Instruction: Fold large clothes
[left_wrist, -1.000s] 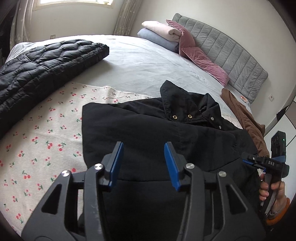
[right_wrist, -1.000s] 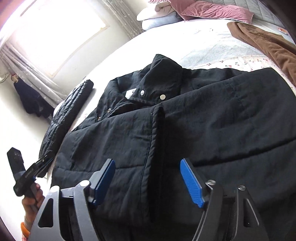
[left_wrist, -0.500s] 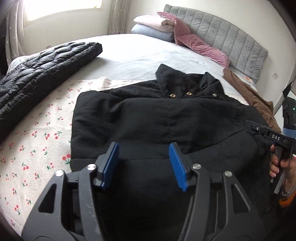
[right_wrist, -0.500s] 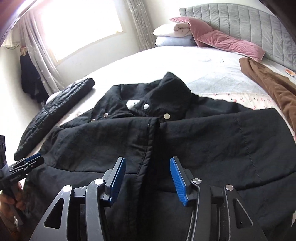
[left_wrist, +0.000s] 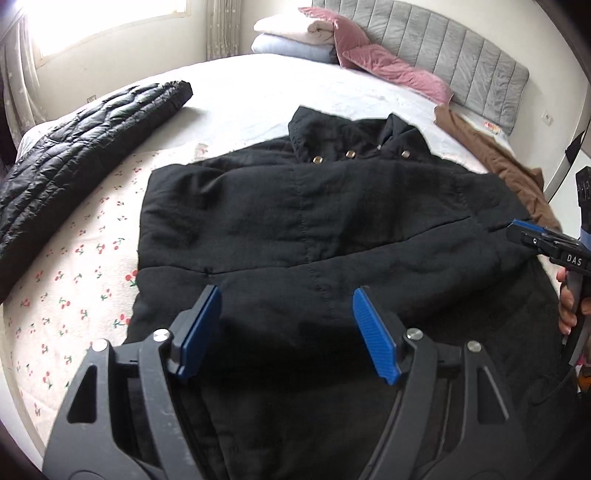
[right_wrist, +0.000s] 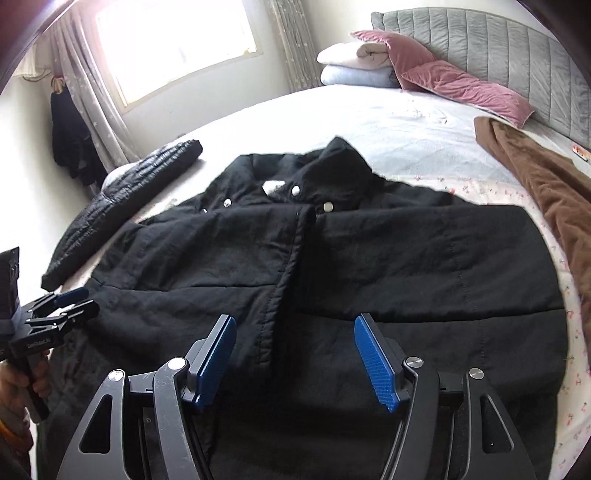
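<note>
A large black jacket (left_wrist: 314, 229) with snap buttons lies spread flat on the bed, collar toward the headboard; it also shows in the right wrist view (right_wrist: 369, 266). My left gripper (left_wrist: 286, 332) is open and empty, hovering above the jacket's lower left part. My right gripper (right_wrist: 295, 354) is open and empty, above the jacket's front placket near the hem. The right gripper shows at the right edge of the left wrist view (left_wrist: 535, 240). The left gripper shows at the left edge of the right wrist view (right_wrist: 62, 306).
A black quilted down jacket (left_wrist: 81, 147) lies left of the jacket. A brown garment (right_wrist: 546, 192) lies on the right. Pink pillows (right_wrist: 458, 85) and folded bedding (left_wrist: 291, 40) sit by the grey headboard (left_wrist: 461, 55). A cherry-print sheet (left_wrist: 74, 273) covers the near bed.
Both grippers have pulled back and risen, so more of the jacket shows. Both jaws have opened wider than half a second ago.
</note>
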